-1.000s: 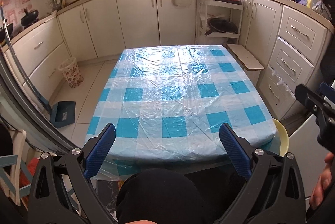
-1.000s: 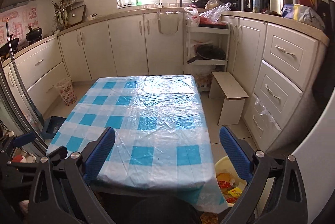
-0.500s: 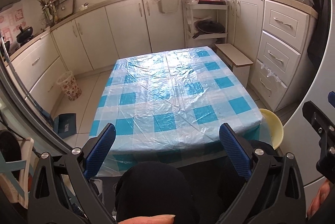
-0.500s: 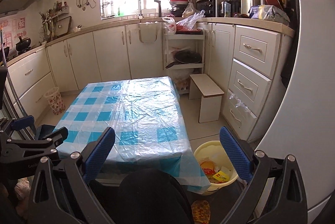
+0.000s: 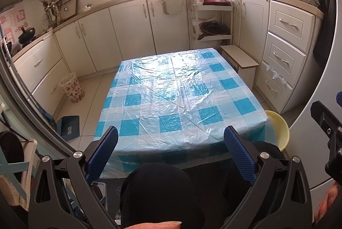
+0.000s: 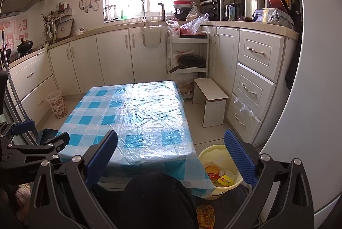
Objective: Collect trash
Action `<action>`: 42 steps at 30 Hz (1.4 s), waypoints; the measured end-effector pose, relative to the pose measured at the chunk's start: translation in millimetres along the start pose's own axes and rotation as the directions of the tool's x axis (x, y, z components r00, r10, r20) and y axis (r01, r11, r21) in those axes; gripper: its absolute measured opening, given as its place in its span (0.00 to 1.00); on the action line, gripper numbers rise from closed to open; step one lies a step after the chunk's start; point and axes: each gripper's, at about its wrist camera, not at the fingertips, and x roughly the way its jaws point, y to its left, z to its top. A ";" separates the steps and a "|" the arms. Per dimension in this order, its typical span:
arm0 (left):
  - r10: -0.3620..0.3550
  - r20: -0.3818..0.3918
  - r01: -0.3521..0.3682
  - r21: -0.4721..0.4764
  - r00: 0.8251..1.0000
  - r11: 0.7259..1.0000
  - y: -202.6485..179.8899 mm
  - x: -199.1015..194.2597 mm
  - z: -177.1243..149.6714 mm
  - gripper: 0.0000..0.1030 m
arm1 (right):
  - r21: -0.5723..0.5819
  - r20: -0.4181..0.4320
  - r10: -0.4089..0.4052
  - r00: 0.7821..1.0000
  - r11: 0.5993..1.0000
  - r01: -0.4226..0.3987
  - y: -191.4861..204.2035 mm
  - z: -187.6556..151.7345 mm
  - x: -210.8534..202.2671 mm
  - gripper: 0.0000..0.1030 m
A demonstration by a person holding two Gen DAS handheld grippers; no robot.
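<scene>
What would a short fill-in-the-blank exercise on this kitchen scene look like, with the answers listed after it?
1. The tablecloth has a blue and white ____ pattern.
2. The wrappers lie in a ____ bucket on the floor.
3. The left gripper and right gripper are both ____.
4. The small stool stands beside the ____.

Answers: checked; yellow; open; table

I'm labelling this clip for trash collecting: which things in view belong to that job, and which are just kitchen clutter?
Belong to the job:
- yellow bin holding wrappers, on the floor by the table corner
- left gripper, open
- right gripper, open

Just lying about:
- checked tablecloth
- white stool
- floral basket
- dustpan
</scene>
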 end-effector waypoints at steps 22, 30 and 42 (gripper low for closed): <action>0.003 -0.009 -0.003 0.006 1.000 1.000 0.6 1.3 -1.8 0.93 | 0.003 -0.015 0.002 1.000 1.000 -0.002 0.9 -3.3 1.5 0.93; 0.003 -0.009 -0.003 0.006 1.000 1.000 0.7 2.2 -1.3 0.93 | 0.003 -0.014 0.002 1.000 1.000 -0.002 1.4 -3.3 1.6 0.93; 0.002 -0.010 -0.001 0.006 1.000 1.000 1.4 2.1 -0.9 0.93 | -0.003 -0.015 0.007 1.000 1.000 -0.007 5.9 -5.8 0.7 0.93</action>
